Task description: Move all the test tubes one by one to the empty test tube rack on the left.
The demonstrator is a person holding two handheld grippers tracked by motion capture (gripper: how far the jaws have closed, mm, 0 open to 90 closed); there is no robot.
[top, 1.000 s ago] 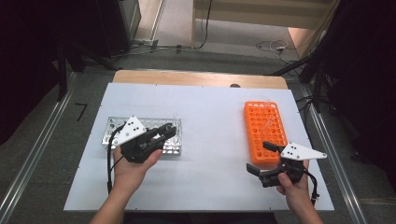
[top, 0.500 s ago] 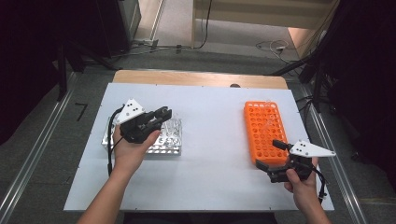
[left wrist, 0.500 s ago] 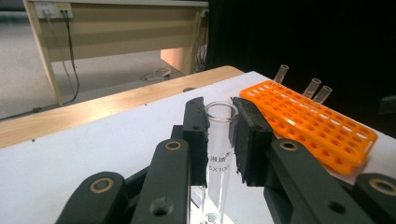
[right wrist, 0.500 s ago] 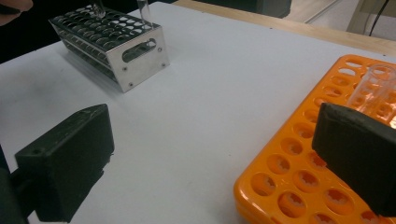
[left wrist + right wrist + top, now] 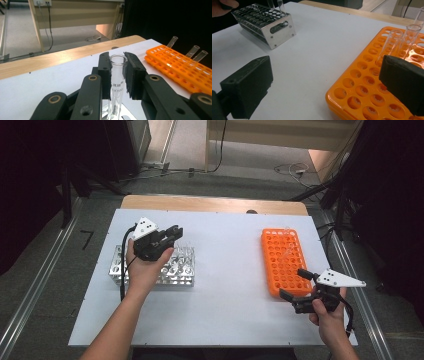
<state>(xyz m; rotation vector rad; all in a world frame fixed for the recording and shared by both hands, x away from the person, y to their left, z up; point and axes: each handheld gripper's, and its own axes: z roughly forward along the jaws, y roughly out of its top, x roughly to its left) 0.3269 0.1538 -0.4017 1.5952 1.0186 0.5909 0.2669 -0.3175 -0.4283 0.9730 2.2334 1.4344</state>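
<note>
room: dark all round, black curtains left and right; grey floor (image 5: 45,285) with cables past the far edge of the table; pale wooden furniture at the back.
table: white top (image 5: 225,270), rectangular, with a wooden strip (image 5: 210,204) along its far edge. Metal rails run on the floor along both sides.
orange rack (image 5: 284,260): plastic, many round holes, lies flat on the right part of the table, long side running away from the person. A few clear tubes (image 5: 409,37) stand tilted in its far holes.
metal rack (image 5: 172,270): shiny, on the left part of the table, well apart from the orange rack. In the right gripper view (image 5: 268,23) it shows a side plate with an oval cut-out and tubes at its far end.
left gripper (image 5: 172,234): held over the metal rack, jaws pointing toward the far right. Fingers narrow, clamped on a glass tube.
glass tube (image 5: 117,82): upright between the left pads, open mouth level with the pad tops, print on the glass; lower end over the metal rack, can't tell whether it is seated in a hole.
right gripper (image 5: 295,285): at the near end of the orange rack, just above the table. Fingers wide, nothing between them; one pad (image 5: 249,85) over white table, the other over the rack's near corner.
</note>
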